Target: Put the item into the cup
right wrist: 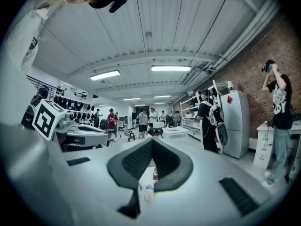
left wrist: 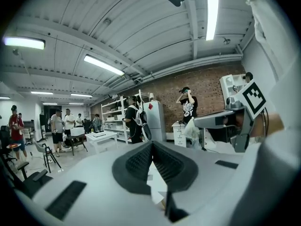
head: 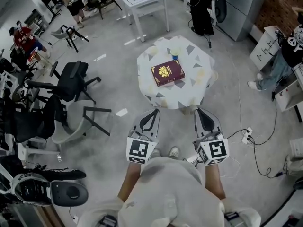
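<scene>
Since the round table (head: 199, 86) with the patterned cloth sits well ahead of both tongs, I'd say nothing's started yet. A maroon book (head: 167, 73) lies mid-table. The left gripper (head: 154, 111) and right gripper (head: 199, 110) are both closed tip to tip, with nothing in them. A pale cup (head: 174, 52) stands near the far edge, with a tiny blue thing (head: 175, 57) just beside it. It's too small to identify, but I'm guessing it's the item. It's probably light and skittery, so pinch across its middle, gently.
</scene>
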`<state>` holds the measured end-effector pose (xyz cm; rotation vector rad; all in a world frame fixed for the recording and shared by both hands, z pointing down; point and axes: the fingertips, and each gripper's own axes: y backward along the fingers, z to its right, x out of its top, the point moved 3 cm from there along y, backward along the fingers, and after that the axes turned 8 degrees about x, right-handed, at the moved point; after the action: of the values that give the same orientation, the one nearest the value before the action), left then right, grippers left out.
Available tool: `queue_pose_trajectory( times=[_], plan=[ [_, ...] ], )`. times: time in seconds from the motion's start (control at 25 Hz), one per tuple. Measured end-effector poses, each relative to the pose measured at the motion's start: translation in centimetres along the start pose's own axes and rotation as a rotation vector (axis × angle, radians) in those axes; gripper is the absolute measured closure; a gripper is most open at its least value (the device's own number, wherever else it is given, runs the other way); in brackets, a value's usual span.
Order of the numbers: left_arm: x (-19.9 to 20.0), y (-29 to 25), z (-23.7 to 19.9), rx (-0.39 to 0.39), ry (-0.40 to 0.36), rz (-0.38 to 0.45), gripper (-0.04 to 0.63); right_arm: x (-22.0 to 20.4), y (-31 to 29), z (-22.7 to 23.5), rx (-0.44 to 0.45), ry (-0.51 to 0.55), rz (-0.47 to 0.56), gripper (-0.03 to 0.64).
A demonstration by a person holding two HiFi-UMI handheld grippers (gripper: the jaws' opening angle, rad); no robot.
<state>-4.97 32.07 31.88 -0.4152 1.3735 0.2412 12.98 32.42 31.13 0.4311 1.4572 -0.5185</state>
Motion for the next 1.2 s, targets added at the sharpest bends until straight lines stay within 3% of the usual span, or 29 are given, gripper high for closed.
queue_pose_trajectory(
  times=[0.64,1.2],
  plan=[
    [0.1,-7.3,-2.4,-0.039,0.019,0.023,0.582,0.5,-6.0,3.6,-0.002,0.031,-0.012,0.612],
    [0.2,-16.4,-8.7,-0.115,0.027,0.027,0.583,0.9,-15.5,7.5,-0.06,0.04,-0.044,0.612]
  ],
)
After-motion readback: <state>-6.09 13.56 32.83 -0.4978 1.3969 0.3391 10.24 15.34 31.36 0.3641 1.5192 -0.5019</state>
